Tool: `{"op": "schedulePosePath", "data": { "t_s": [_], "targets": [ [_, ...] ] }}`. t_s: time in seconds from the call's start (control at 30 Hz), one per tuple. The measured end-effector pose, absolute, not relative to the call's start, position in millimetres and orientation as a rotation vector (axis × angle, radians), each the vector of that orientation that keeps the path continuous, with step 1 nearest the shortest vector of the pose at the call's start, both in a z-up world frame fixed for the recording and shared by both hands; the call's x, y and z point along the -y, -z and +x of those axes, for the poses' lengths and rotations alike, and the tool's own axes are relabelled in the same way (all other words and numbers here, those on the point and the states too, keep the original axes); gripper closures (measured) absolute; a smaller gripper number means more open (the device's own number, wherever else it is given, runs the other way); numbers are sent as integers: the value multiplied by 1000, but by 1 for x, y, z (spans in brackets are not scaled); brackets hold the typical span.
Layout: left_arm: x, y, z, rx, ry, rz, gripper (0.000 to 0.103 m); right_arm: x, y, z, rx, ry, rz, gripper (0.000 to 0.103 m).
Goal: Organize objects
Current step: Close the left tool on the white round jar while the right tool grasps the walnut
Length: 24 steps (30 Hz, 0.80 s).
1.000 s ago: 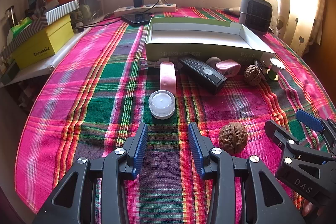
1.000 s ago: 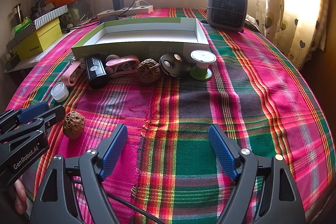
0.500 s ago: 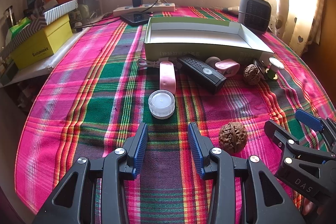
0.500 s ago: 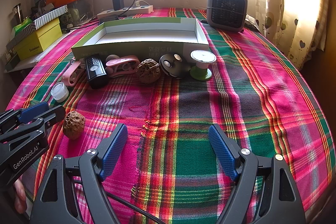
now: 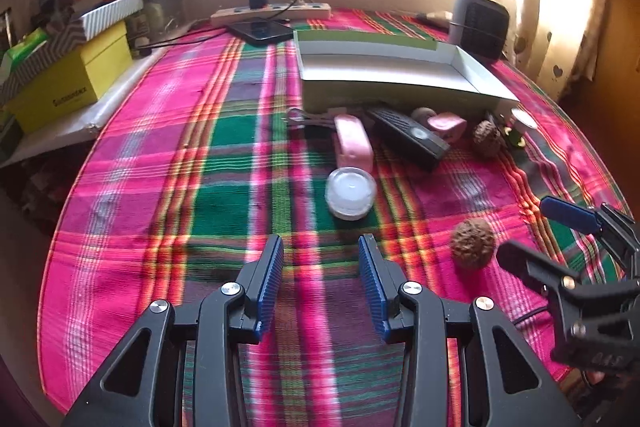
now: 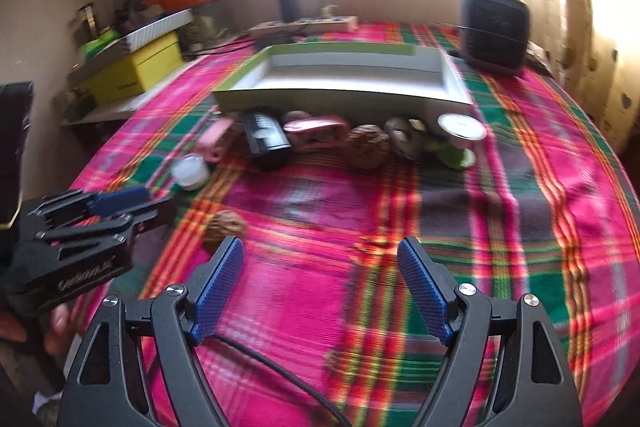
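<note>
Left gripper (image 5: pixel 320 267): jaws moderately apart, empty, just short of the white jar (image 5: pixel 351 193). Right gripper (image 6: pixel 320 283): jaws wide, empty; near walnut (image 6: pixel 224 225) by its left finger.

Box (image 6: pixel 340 95): empty, far side of the plaid cloth (image 6: pixel 520 207); remote (image 6: pixel 266 137), pink cases and second walnut (image 6: pixel 368 146) lie along its front wall.

Risk, we judge: walnuts rolling away under an off-centre pinch.

Unclear: right view blurred; small items behind the remote we cannot identify.

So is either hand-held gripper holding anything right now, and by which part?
Nothing is held. The left hand-held gripper and the right hand-held gripper are both open over the tablecloth, with nothing between their fingers.
</note>
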<state>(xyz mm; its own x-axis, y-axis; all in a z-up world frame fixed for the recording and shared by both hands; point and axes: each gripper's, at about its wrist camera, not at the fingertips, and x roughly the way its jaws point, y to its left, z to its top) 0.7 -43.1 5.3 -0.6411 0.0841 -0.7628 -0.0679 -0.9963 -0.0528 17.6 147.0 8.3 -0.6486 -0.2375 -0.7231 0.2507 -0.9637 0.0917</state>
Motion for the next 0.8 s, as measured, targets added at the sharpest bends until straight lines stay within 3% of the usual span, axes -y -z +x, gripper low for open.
{"op": "schedulePosePath", "data": {
  "t_s": [0.2, 0.8],
  "targets": [
    [52, -5, -7, 114, -2732, -1280, 66, -127, -13, 16, -55, 2554, 1101, 24],
    [49, -4, -26, 143, -2640, -1253, 66, -111, -1, 2, -90, 2513, 1164, 52]
  ]
}}
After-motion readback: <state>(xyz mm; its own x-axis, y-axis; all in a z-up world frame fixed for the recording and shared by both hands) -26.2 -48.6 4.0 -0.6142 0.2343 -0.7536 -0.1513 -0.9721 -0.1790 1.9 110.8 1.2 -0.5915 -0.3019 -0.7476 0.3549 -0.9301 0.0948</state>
